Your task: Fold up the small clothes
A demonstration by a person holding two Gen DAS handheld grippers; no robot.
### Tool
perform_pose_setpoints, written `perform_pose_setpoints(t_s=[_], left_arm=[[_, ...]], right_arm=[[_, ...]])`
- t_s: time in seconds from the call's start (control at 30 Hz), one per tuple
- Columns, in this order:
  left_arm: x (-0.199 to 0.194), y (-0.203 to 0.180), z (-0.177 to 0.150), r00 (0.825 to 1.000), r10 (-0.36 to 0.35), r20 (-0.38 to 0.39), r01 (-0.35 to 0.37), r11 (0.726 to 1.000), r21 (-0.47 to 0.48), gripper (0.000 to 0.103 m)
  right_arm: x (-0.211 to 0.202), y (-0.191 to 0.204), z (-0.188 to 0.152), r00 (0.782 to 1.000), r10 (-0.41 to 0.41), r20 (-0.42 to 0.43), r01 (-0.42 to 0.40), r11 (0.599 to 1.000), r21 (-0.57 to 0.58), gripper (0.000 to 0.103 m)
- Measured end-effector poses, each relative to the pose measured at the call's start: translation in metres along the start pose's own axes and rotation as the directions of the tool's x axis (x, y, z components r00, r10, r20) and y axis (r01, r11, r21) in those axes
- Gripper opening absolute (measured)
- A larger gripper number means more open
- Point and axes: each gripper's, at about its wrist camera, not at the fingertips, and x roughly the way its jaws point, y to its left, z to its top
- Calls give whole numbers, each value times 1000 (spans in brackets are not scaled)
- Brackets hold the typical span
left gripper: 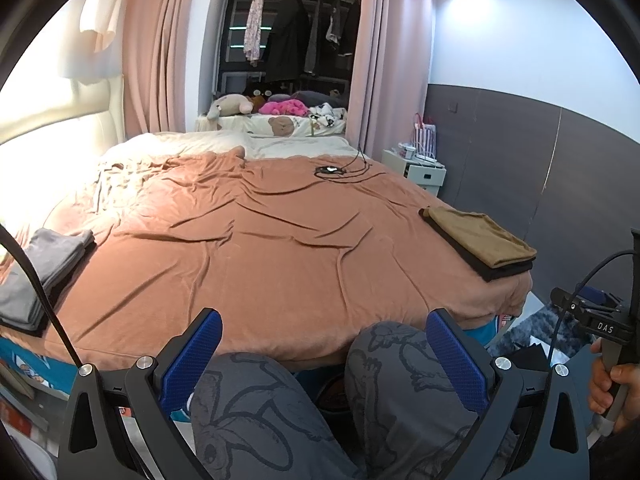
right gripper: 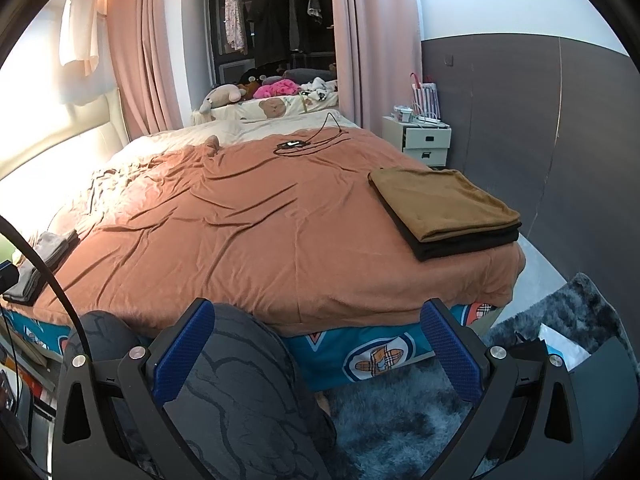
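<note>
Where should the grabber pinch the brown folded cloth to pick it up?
Probably at the near edge of the brown folded cloth, coming from the foot of the bed. There its layers end in a rounded lip lying on the black cloth beneath, so one finger could slip between them. The right gripper is open and nearest.

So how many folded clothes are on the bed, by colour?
Grey, in the left stack: cannot tell, the layers blur together
Tan, top of the right stack: 1
Black, under the tan one: 1
Total I can count: 2
</note>
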Motion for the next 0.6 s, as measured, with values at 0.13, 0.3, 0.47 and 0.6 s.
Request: perform_pose_setpoints(t_s=[0.13,0.3,0.47,0.6], left_arm=[[-4,3,0,1000,3,6,-3,1000,-4,102],[-9,5,0,1000,5,12,-5,1000,-6,102],[-11,4,0,1000,-4,14,4,1000,-4,102],[-11,2,5,1000,-5,27,5,1000,2,102]], right_arm=[[1,-2,1,1000,4,0,-4,1000,0,103],[-1,-2,1,1000,4,4,-4,1000,0,103],[-1,-3,1,1000,6,4,-6,1000,-6,103],[-2,-4,1,1000,10,-1,-10,1000,-13,103]])
